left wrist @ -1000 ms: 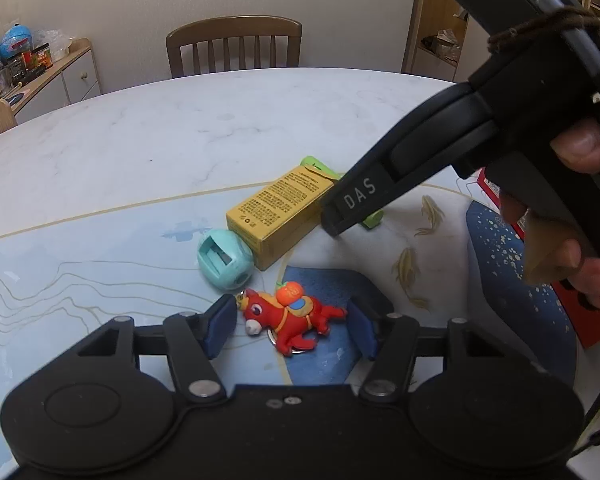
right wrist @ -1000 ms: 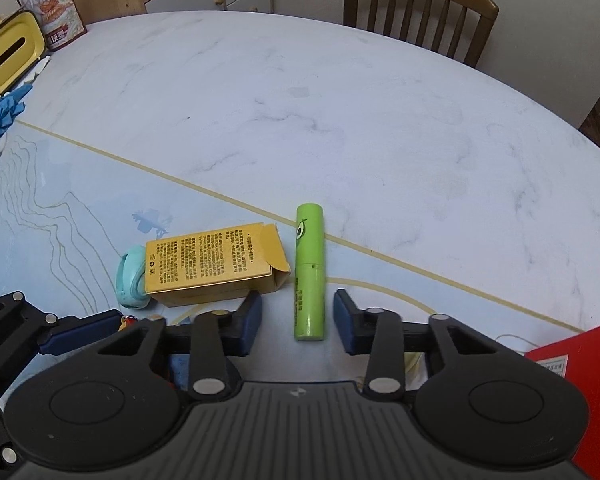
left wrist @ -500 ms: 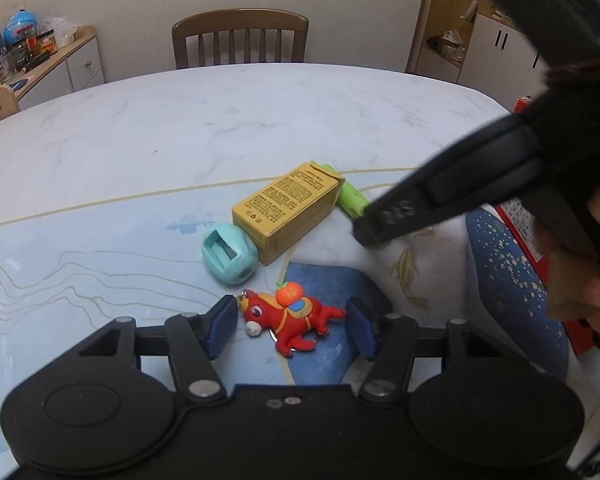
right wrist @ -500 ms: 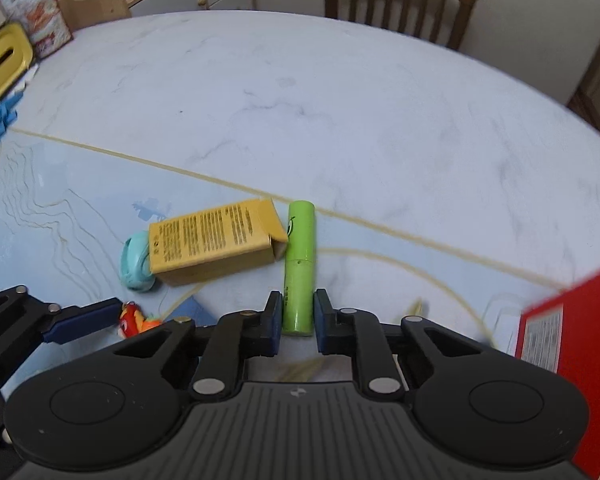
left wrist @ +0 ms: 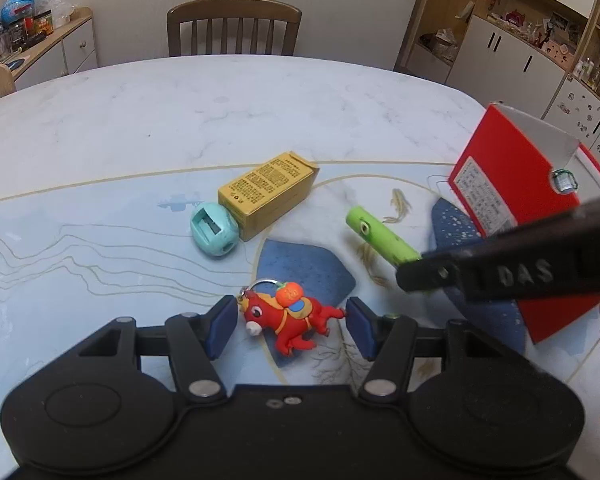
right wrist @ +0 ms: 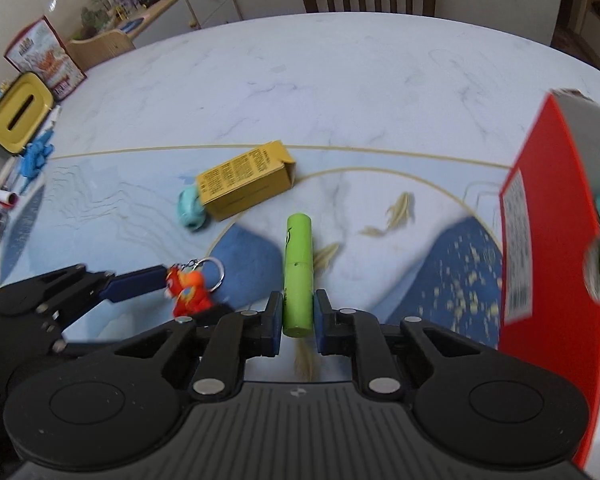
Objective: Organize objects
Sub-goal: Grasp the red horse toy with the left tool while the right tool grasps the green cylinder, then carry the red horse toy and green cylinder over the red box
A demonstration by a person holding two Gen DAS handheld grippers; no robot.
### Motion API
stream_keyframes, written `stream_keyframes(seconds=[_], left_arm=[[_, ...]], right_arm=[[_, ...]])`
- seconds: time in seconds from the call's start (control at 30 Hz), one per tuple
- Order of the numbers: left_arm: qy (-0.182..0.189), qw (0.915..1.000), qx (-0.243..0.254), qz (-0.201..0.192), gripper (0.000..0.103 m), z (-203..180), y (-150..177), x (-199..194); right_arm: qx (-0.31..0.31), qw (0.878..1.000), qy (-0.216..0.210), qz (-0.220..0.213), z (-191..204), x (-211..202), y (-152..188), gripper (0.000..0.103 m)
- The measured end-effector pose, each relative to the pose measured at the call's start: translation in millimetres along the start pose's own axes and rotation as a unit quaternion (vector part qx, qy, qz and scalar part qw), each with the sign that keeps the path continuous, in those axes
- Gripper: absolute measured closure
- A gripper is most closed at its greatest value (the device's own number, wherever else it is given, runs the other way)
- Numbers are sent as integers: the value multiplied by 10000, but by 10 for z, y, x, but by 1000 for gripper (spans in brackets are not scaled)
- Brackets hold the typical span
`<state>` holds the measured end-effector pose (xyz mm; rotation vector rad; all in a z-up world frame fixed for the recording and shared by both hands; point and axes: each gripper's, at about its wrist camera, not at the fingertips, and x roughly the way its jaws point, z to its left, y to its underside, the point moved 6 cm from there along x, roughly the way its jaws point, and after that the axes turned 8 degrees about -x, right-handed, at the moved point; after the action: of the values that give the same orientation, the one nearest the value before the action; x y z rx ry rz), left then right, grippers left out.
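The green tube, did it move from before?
Yes. The green tube left the yellow box, carried rightward toward the red box by the right gripper.

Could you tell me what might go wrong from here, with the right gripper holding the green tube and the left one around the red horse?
The right gripper clamps the green cylindrical tube only at its near end, so it may pivot or slip. The red open box is close by; the tube's far end could knock its wall. The left gripper is open astride the red horse keychain; closing may catch its metal ring.
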<state>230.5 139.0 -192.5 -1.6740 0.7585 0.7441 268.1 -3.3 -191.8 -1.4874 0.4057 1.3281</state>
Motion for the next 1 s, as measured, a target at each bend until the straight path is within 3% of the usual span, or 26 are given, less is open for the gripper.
stream_keyframes(seconds=[0.53, 1.0], left_arm=[[262, 9984, 295, -409, 45, -558, -201, -645], [518, 9949, 623, -598, 45, -1472, -479, -850]], right_arm=[[19, 9980, -189, -604, -188, -973, 279, 88], [429, 9919, 44, -1197, -1116, -1695, 469, 88]])
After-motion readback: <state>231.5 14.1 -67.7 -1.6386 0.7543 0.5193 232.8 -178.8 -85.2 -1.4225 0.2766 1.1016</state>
